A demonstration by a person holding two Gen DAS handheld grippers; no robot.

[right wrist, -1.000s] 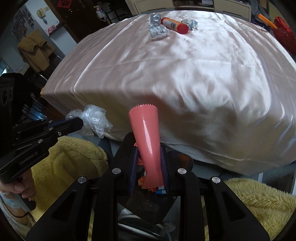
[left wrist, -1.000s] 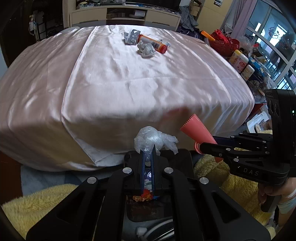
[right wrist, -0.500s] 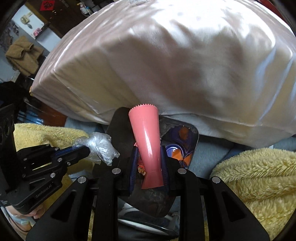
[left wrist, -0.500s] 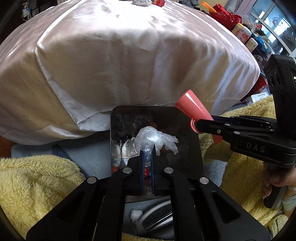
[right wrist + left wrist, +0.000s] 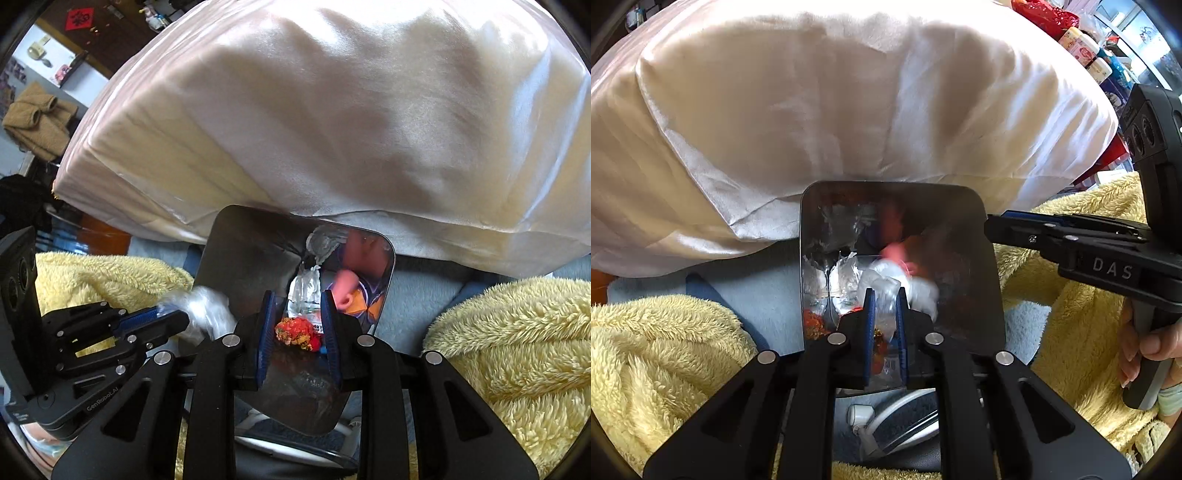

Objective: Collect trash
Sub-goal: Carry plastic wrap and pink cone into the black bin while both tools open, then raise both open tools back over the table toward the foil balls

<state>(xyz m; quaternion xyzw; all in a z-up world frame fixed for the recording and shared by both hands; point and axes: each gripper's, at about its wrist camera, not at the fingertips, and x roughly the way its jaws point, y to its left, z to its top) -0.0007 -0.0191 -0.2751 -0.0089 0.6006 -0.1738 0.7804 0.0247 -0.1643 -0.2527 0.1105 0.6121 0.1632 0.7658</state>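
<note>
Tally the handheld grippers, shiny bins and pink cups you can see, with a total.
Handheld grippers: 2 (left gripper, right gripper; jaws opening, plastic between the left's only)
Shiny bin: 1
Pink cup: 1
Total: 4

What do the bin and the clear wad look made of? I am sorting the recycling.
The bin looks like polished metal: its dark walls mirror the rubbish inside. The wad, between the left gripper's opening jaws, looks like thin clear plastic film, crinkled and translucent, though blurred.
</note>
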